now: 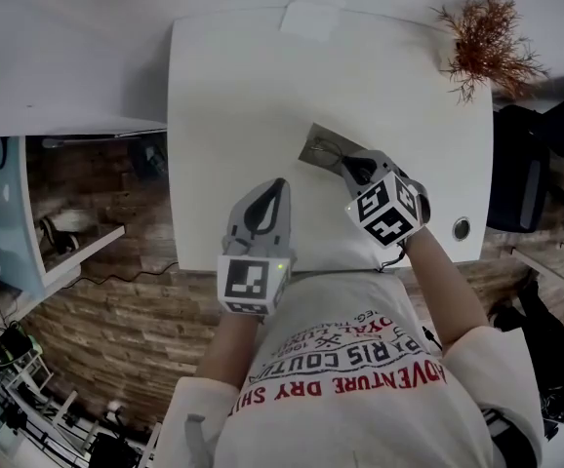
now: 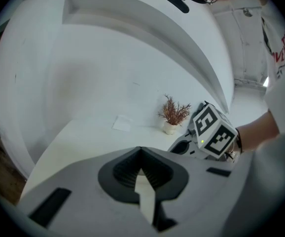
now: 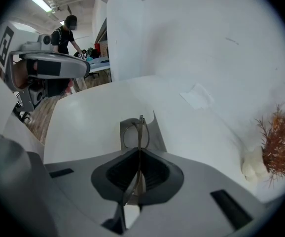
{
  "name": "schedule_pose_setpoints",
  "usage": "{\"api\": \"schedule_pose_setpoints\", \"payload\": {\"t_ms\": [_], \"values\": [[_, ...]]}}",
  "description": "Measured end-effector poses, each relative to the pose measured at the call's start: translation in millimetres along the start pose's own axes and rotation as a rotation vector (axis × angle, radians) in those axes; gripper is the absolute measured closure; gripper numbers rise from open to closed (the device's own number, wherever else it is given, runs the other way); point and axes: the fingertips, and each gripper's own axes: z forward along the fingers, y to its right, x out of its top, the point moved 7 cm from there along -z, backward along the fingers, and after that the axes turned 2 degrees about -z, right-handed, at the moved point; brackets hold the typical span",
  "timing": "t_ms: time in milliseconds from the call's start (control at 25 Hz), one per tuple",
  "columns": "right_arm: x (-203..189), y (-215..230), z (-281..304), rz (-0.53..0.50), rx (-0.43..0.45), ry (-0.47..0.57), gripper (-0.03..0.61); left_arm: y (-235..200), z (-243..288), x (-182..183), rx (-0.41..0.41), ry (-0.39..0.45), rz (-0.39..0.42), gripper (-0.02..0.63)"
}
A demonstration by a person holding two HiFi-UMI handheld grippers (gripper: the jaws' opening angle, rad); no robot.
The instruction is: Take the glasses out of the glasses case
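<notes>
A grey glasses case (image 1: 313, 142) lies open on the white table (image 1: 233, 86), right of centre. Thin wire-framed glasses (image 1: 329, 150) rise from it, and my right gripper (image 1: 348, 167) is shut on them. In the right gripper view the glasses (image 3: 133, 132) run edge-on between the closed jaws of the right gripper (image 3: 140, 153), one lens ring standing over the case (image 3: 156, 133). My left gripper (image 1: 276, 187) hovers shut and empty over the table, left of the case and a little nearer me. In the left gripper view the left gripper (image 2: 141, 150) holds nothing, and the right gripper's marker cube (image 2: 212, 131) shows ahead to the right.
A dried reddish plant (image 1: 487, 37) in a small white pot stands at the table's far right corner. A white slip of paper (image 1: 311, 18) lies at the far edge. A round cable hole (image 1: 461, 228) sits near the front right. A dark chair (image 1: 541, 164) stands right of the table.
</notes>
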Motion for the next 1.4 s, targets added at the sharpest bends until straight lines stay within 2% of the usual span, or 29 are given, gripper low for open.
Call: {"api": "schedule_pose_setpoints", "payload": {"t_ms": [440, 640, 920, 1240, 1400], "values": [[24.0, -5.9, -57.1, 0.091, -0.081, 0.187, 0.555, 7.8, -14.1, 30.5, -0.007, 0.073, 0.062, 0.617], [36.8, -11.8, -99.9, 0.225, -0.128, 0.33, 0.555, 17.0, -29.2, 50.4, -0.034, 0.124, 0.104, 0.617], [47.5, -25.2, -165.0, 0.363, -0.292, 0.561, 0.555, 32.9, -52.9, 90.7, -0.074, 0.232, 0.169, 0.617], [45.9, -45.6, -219.2, 0.383, -0.487, 0.722, 0.555, 59.8, -89.6, 126.1, -0.124, 0.354, 0.241, 0.617], [43.9, -60.7, -236.0, 0.408, -0.523, 0.78, 0.555, 70.9, -109.2, 130.8, -0.137, 0.395, 0.261, 0.617]]}}
